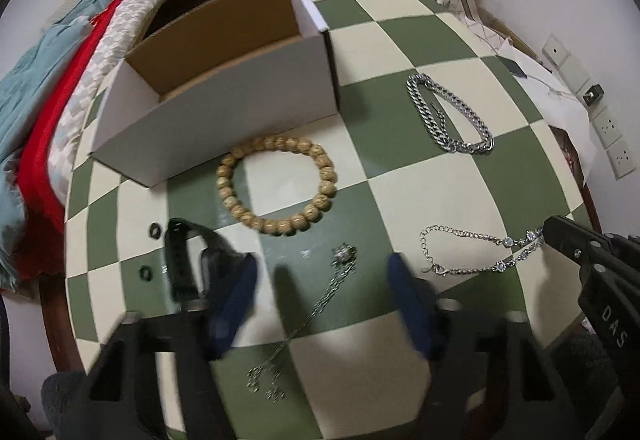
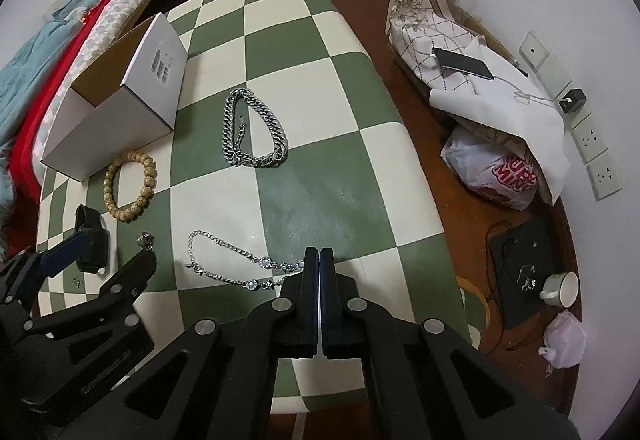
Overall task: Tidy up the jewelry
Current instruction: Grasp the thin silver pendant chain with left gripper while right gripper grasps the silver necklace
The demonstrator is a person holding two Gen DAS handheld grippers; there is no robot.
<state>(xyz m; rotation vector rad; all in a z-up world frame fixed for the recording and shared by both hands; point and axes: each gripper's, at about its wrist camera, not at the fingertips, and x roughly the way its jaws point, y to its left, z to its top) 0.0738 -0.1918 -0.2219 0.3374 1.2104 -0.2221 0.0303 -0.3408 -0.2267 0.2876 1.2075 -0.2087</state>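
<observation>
On the green-and-cream checkered surface [image 2: 344,92] the jewelry lies spread out beside an open white cardboard box with a brown inside [image 1: 224,80], which stands at the far left edge next to a bed with red and teal bedding [image 1: 48,88]. The box floor is hidden behind its near wall in both views, so its contents cannot be told.

The left tool [image 1: 322,280] is wide open with nothing between its blue-padded fingers [image 1: 404,296]. Its left finger is motion-blurred and overlaps a black strap-like band [image 1: 182,260], part of which is hidden behind it; whether they touch cannot be told. Between the fingers lies a thin silver chain necklace with a small sparkling pendant [image 1: 344,254], its lower end trailing out of focus toward the tool body. Two tiny dark ring-shaped pieces [image 1: 154,230] sit left of the band, too small to identify.

A round bracelet of tan wooden beads [image 1: 276,186] lies just in front of the box. A heavy silver curb-link chain [image 2: 252,132] lies well apart, further toward the middle.

The right tool [image 2: 320,260] has its fingers pressed together at the near end of a slim silver bracelet with clear stones [image 2: 240,264]. The fingertips cover that end, so whether the bracelet is pinched or merely lies under them cannot be told.
</observation>
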